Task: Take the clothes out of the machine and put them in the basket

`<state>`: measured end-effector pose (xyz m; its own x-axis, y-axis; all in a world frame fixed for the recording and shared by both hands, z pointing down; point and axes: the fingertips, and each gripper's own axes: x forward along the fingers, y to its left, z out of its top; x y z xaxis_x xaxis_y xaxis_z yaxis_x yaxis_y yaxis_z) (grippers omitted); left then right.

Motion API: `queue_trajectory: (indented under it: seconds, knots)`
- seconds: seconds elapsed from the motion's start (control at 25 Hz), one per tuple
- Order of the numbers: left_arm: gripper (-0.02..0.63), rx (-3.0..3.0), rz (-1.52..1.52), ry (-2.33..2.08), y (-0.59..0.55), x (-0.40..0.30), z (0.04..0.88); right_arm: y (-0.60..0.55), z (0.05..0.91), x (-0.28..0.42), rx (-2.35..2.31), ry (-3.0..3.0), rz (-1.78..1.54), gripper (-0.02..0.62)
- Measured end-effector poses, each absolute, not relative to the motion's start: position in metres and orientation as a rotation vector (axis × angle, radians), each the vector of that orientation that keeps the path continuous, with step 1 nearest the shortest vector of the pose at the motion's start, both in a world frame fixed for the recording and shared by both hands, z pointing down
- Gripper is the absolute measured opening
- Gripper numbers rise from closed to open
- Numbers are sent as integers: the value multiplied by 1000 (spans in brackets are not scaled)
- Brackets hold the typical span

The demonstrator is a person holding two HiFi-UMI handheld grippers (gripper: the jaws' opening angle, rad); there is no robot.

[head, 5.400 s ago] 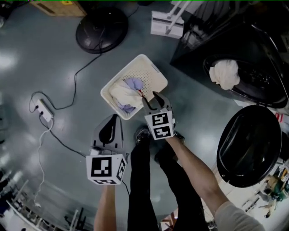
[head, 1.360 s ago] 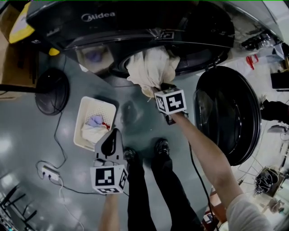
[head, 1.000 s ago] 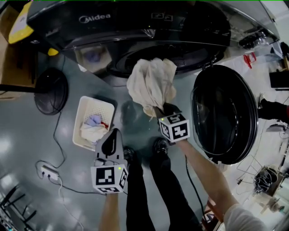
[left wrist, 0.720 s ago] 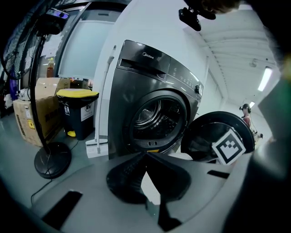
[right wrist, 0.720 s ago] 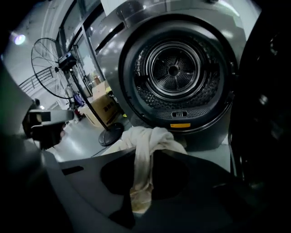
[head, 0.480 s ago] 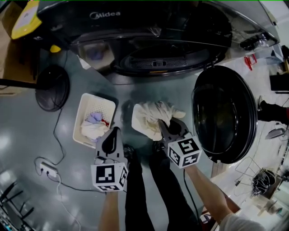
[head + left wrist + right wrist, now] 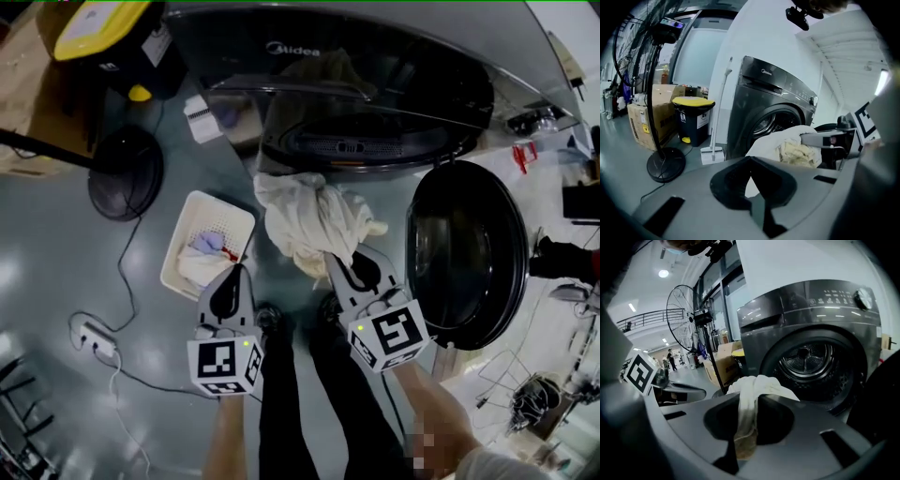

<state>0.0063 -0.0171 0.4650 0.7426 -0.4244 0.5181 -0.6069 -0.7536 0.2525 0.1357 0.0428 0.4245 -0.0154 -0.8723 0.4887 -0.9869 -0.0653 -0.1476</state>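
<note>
My right gripper is shut on a cream cloth, which hangs bunched in front of the dark washing machine. In the right gripper view a strip of that cloth runs down between the jaws of the right gripper, with the drum behind it. To the left on the floor stands the white basket, with pale and lilac clothes in it. My left gripper hovers just right of the basket, shut with nothing in it. In the left gripper view the left gripper faces the cloth.
The machine's round door stands open at the right. A fan base, a yellow-lidded bin and a white brush are on the left. A power strip with cables lies near the person's legs.
The cream cloth has come away from the drum mouth and now hangs clear of the machine from the right gripper, which drew back and rose. The left gripper shifted only slightly.
</note>
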Motion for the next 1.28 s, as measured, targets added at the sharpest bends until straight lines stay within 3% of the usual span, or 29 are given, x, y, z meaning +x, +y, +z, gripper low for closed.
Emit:
queue_trajectory:
  seconds: [0.36, 0.76, 1.28]
  knots:
    - [18, 2504, 538, -968, -54, -44, 437, -25, 346, 91, 1925, -2184, 533, 61]
    - [17, 2393, 508, -1166, -60, -135, 447, -63, 326, -18, 1708, -2416, 513, 61]
    - [17, 2257, 494, -1313, -60, -225, 481, -86, 431, -111, 1463, -2395, 630, 61]
